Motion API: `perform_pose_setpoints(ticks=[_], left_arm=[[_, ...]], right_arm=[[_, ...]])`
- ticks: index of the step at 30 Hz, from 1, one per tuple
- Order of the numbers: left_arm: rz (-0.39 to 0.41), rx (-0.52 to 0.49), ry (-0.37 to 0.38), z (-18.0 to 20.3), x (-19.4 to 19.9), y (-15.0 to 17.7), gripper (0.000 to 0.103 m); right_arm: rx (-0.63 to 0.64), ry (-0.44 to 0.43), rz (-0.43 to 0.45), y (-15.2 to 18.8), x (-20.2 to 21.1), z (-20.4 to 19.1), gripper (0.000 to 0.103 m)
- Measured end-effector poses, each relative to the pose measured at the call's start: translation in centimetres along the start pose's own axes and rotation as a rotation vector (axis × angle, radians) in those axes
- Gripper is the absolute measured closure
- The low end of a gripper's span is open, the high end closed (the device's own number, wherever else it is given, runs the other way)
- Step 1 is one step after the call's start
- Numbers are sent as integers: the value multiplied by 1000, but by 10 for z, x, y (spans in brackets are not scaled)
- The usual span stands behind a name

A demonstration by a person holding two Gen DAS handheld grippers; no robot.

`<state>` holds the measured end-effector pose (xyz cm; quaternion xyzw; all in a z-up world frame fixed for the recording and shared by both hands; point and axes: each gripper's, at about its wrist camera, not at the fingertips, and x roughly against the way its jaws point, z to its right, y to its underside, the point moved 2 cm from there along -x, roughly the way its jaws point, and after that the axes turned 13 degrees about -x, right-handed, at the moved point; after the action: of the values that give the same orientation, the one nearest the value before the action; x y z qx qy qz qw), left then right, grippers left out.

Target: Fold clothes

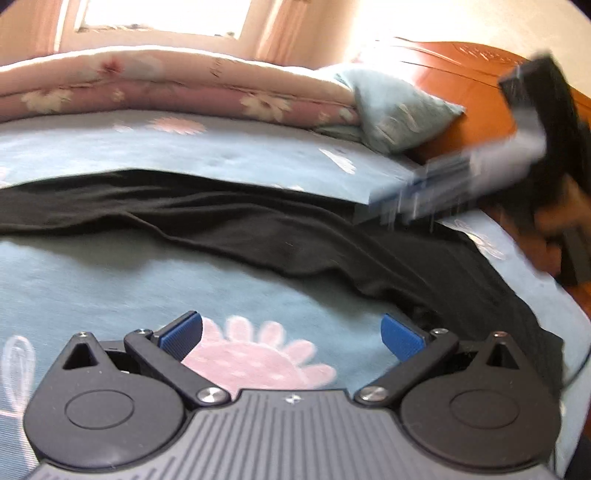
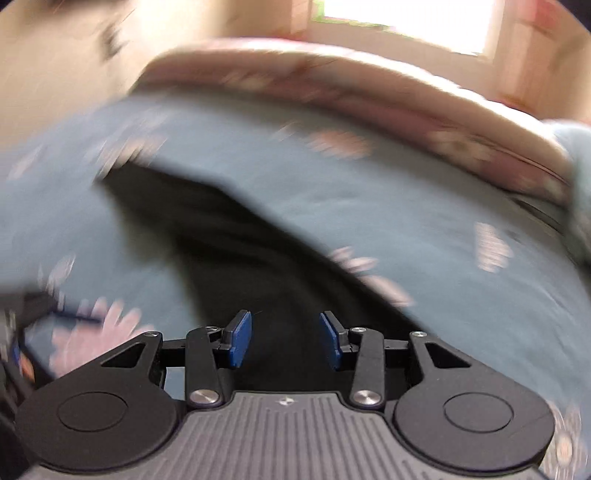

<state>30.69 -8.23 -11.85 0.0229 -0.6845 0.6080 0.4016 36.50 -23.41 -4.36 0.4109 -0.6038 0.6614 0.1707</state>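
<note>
Looking along the left gripper [image 1: 291, 338], we see its blue pads [image 1: 400, 338] spread wide with nothing between them, poised over the light blue bedsheet [image 1: 110, 280] and its pink flower print [image 1: 255, 354]. The black garment [image 1: 258, 229] lies flat on the sheet just beyond the pads, stretched in a long band from the left edge of this view down towards the right, where it runs to the side of the bed. Its surface is softly wrinkled, and its far edge is straight.

At the upper right of the same view we catch the right gripper [image 1: 406, 206], smeared by motion, above the far right end of the garment; a hand [image 1: 550, 240] shows dimly behind it. From this side we cannot tell how its jaws stand.

The right wrist view is heavily blurred, but there the right gripper [image 2: 286, 339] shows its blue pads [image 2: 240, 339] parted about halfway, and we see nothing clamped between them. The dark cloth [image 2: 229, 236] lies below and ahead of them, apart from the pads.

Behind the garment a folded pink floral quilt [image 1: 147, 88] is stacked along the far side of the bed, with a pale blue pillow [image 1: 391, 110] at its right end against an orange-brown headboard [image 1: 472, 74]. A bright window [image 1: 162, 14] lights the wall beyond.
</note>
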Motion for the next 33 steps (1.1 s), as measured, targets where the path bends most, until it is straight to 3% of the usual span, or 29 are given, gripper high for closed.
perform_pose_setpoints(ticks=[4, 9, 10, 12, 20, 21, 22, 24, 26, 29, 33], left_arm=[[-9, 27, 2, -8, 1, -1, 1], [-12, 13, 27, -4, -1, -1, 1], [-15, 11, 26, -4, -2, -1, 1], [-19, 11, 25, -4, -3, -1, 1], [-23, 12, 39, -3, -4, 0, 1], [-27, 11, 37, -3, -5, 0, 1], [-28, 10, 36, -4, -5, 1, 1], [-25, 15, 40, -5, -5, 0, 1], [-24, 15, 46, -4, -5, 0, 1], [-26, 9, 51, -3, -5, 0, 1], [-33, 7, 48, -3, -7, 0, 1]], right_arm=[[113, 2, -102, 22, -38, -33, 57], [192, 69, -104, 34, -62, -43, 59], [210, 88, -96, 35, -64, -45, 78], [223, 106, -84, 35, -67, -46, 97], [140, -26, -115, 35, -63, -41, 97], [124, -20, -118, 34, -63, -39, 91], [108, -14, -121, 33, -62, -37, 78], [74, -42, -99, 29, -53, -32, 70], [27, -72, -47, 24, -34, -24, 70], [-39, -33, -20, 18, -16, -5, 71], [-56, 46, -124, 33, -26, 11, 83]])
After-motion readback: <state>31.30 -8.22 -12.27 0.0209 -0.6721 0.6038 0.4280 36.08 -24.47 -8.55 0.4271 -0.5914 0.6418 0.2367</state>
